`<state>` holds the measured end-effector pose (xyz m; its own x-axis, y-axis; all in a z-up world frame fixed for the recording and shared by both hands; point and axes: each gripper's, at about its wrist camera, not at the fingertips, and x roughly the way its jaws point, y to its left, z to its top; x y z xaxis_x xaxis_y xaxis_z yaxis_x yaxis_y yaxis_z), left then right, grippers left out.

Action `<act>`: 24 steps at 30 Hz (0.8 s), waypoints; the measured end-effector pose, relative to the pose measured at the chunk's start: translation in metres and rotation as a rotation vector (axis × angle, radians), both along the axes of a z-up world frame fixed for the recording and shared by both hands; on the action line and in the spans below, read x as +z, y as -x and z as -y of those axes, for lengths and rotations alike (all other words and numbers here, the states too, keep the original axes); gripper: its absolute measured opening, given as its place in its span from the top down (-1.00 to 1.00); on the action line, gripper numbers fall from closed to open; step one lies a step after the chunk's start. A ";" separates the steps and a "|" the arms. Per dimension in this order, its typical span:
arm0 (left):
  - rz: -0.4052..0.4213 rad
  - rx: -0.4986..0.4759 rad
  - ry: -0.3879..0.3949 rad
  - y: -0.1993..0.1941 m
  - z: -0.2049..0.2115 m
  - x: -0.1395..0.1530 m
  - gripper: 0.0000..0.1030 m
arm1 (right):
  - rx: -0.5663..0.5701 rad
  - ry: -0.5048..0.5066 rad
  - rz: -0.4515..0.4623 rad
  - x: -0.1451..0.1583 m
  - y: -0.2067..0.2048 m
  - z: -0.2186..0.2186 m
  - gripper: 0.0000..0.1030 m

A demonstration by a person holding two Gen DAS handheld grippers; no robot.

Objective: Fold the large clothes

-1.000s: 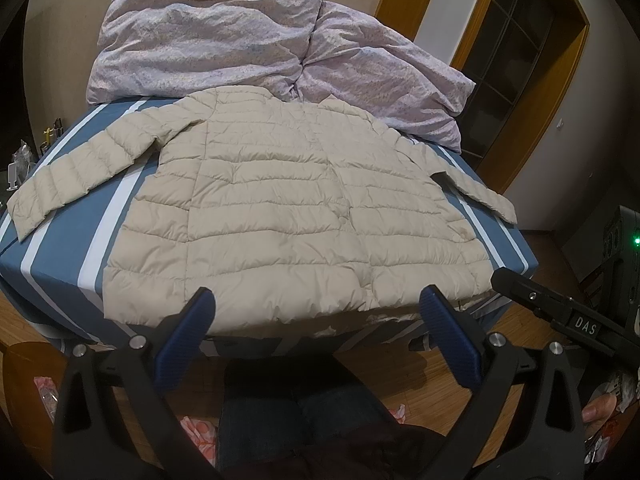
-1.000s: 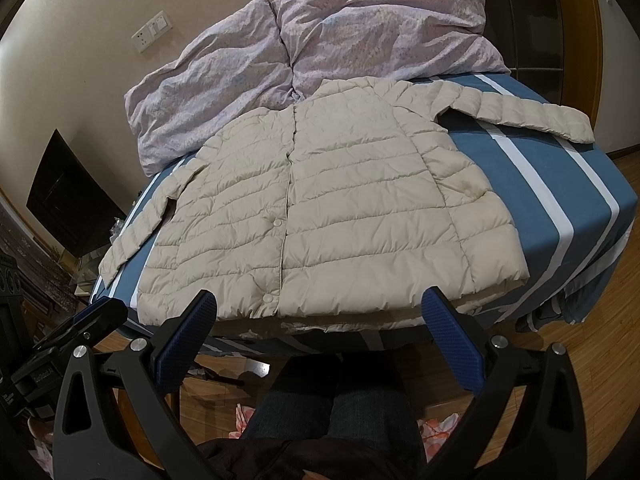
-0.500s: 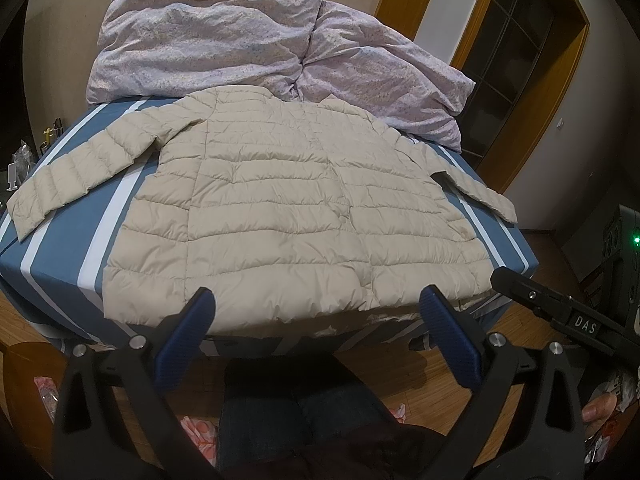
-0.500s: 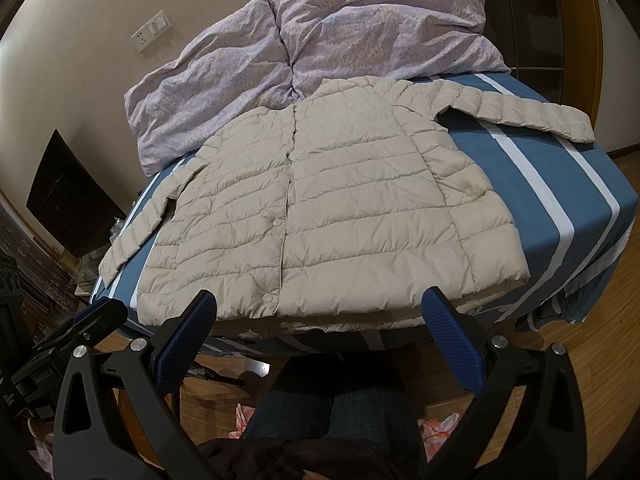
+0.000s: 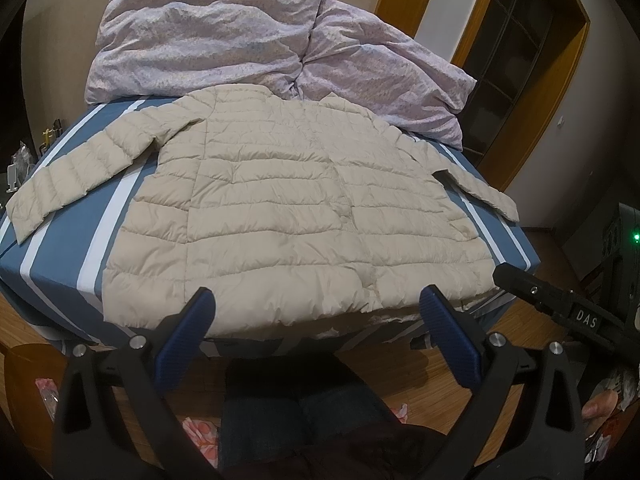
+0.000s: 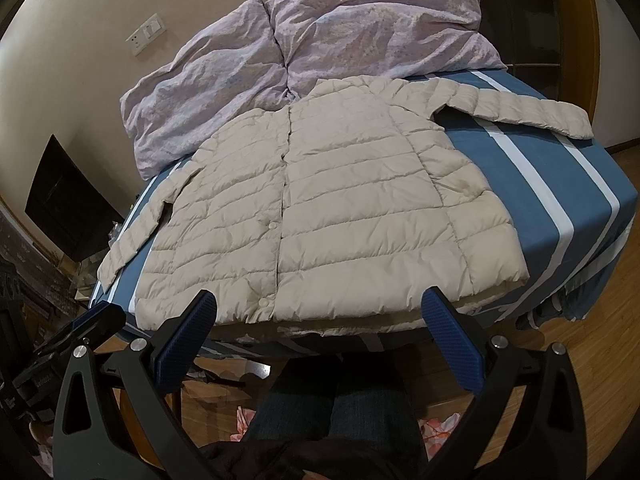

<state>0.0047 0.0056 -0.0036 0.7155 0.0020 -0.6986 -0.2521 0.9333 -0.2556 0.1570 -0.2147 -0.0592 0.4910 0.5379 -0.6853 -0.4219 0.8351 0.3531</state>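
Left wrist view shows a beige quilted jacket (image 5: 288, 216) spread flat, front up, on a bed (image 5: 60, 248) with a blue-and-white striped sheet — both sleeves stretched out to the sides, the hem lying along the near edge. At the far end of the bed sits a rumpled lilac duvet (image 5: 248, 40), touching the jacket's collar. The left hand-held gripper (image 5: 316, 336) hangs just off the near edge of the bed with its blue-padded fingers (image 5: 186, 340) spread wide, pinching nothing. From the right wrist view, the right hand-held gripper (image 6: 318, 338) is likewise spread wide and empty — near the hem, not touching it. The snap-button placket (image 6: 284, 200) runs down the jacket's middle. Below both grippers the person's jeans-clad legs (image 6: 336, 408) show above a wooden floor (image 6: 600, 360).
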 end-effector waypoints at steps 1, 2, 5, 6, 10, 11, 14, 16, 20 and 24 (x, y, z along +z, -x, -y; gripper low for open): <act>-0.001 0.000 0.001 -0.001 -0.001 0.000 -0.97 | -0.001 0.001 -0.003 0.000 -0.001 -0.001 -0.97; -0.004 0.000 0.002 -0.002 -0.001 0.002 -0.97 | -0.002 0.003 -0.004 0.002 0.000 -0.002 -0.97; -0.012 -0.001 0.004 -0.006 0.000 0.000 -0.96 | -0.008 0.013 -0.005 -0.002 -0.005 -0.002 -0.97; -0.016 -0.001 0.004 -0.007 -0.001 -0.001 -0.97 | -0.010 0.018 -0.006 -0.003 -0.006 -0.004 -0.97; -0.035 0.001 -0.002 -0.021 -0.009 -0.007 -0.97 | -0.027 0.037 -0.013 -0.007 -0.018 -0.007 -0.97; -0.040 0.002 -0.004 -0.025 -0.011 -0.009 -0.97 | -0.034 0.041 -0.015 -0.007 -0.022 -0.007 -0.97; -0.063 0.006 -0.014 -0.038 -0.017 -0.014 -0.97 | -0.058 0.053 -0.020 -0.010 -0.034 -0.008 -0.97; -0.078 0.012 -0.026 -0.049 -0.022 -0.018 -0.97 | -0.070 0.068 -0.022 -0.012 -0.045 -0.009 -0.97; -0.099 0.028 -0.057 -0.071 -0.032 -0.023 -0.97 | -0.092 0.105 -0.028 -0.016 -0.065 -0.013 -0.97; -0.127 0.046 -0.096 -0.098 -0.044 -0.030 -0.97 | -0.113 0.145 -0.033 -0.021 -0.086 -0.016 -0.97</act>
<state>0.1026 0.0499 -0.0338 0.6187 0.1036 -0.7788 -0.3198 0.9386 -0.1292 0.2428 -0.1985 -0.0802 0.5188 0.3747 -0.7684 -0.3129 0.9197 0.2372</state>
